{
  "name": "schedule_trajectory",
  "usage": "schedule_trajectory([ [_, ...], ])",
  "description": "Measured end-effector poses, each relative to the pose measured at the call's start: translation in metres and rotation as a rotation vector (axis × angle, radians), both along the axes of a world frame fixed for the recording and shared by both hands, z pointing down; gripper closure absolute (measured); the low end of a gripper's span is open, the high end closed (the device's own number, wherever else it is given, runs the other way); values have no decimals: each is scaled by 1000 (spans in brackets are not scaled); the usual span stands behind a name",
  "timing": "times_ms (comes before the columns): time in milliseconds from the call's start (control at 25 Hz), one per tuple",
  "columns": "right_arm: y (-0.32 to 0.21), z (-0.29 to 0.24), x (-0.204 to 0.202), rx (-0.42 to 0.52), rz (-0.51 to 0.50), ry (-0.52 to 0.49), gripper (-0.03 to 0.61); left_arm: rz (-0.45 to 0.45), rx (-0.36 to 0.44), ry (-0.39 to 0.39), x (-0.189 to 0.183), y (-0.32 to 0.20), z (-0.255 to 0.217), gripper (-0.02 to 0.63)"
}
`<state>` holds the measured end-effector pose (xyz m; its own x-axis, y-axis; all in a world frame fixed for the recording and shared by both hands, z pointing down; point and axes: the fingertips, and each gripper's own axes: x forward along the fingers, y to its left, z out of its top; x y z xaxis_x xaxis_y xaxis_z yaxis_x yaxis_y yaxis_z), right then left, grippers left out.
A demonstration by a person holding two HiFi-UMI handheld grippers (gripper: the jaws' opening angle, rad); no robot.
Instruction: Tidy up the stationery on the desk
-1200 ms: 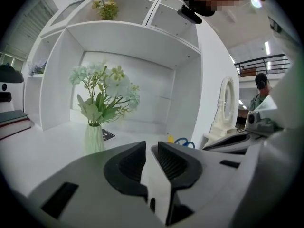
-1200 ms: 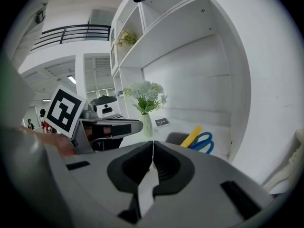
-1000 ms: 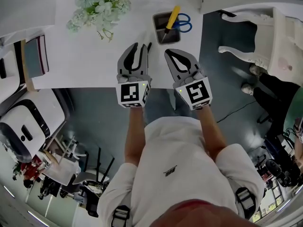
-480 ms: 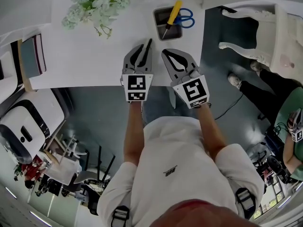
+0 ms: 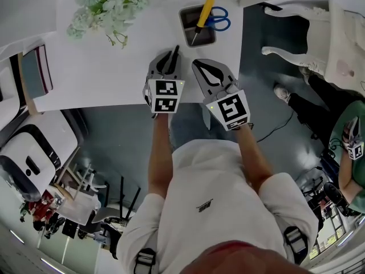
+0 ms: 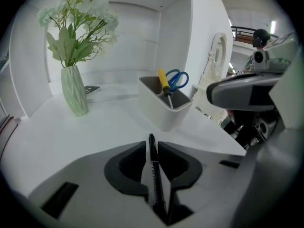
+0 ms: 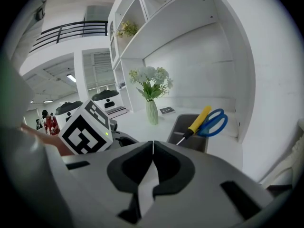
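My left gripper (image 5: 169,60) (image 6: 152,148) is shut on a black pen (image 6: 155,175), whose tip (image 5: 176,49) sticks out past the jaws toward the desk. A grey pen holder (image 5: 197,25) (image 6: 164,108) (image 7: 190,133) stands ahead on the white desk (image 5: 114,67), with a yellow-handled screwdriver (image 5: 203,15) (image 6: 163,82) (image 7: 198,120) and blue scissors (image 5: 218,20) (image 6: 177,79) (image 7: 214,122) in it. My right gripper (image 5: 201,66) (image 7: 152,148) is beside the left one, shut with nothing between its jaws.
A pale green vase of white flowers (image 5: 108,4) (image 6: 74,96) (image 7: 151,112) stands at the desk's far left. A small dark object (image 6: 91,89) lies behind it. A white chair (image 5: 311,44) is to the right, and a book (image 5: 33,73) lies at the left edge.
Both grippers have edged forward over the desk toward the pen holder; the left one still carries the pen. A person's foot has appeared on the floor at the right.
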<state>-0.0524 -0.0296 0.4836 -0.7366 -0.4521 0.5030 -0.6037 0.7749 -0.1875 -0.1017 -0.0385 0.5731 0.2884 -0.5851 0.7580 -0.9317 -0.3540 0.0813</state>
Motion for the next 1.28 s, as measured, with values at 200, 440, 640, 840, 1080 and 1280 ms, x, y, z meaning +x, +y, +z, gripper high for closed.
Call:
schedule_trajectory([
  [200, 0, -2, 4, 2, 6, 4, 581, 0, -53, -34, -2, 1, 7, 614],
  [440, 1, -4, 7, 5, 8, 2, 581, -28, -46, -1, -4, -1, 0, 614],
  [640, 0, -9, 10, 15, 8, 1, 581, -67, 19, 51, -1, -8, -25, 614],
  [840, -1, -15, 14, 25, 11, -4, 581, -106, 119, 125, 1, -20, -62, 614],
  [1080, -6, -22, 21, 38, 23, -8, 581, -145, 258, 212, 5, -40, -107, 614],
  [1280, -12, -27, 29, 46, 35, -11, 581, -177, 363, 280, 12, -59, -137, 614],
])
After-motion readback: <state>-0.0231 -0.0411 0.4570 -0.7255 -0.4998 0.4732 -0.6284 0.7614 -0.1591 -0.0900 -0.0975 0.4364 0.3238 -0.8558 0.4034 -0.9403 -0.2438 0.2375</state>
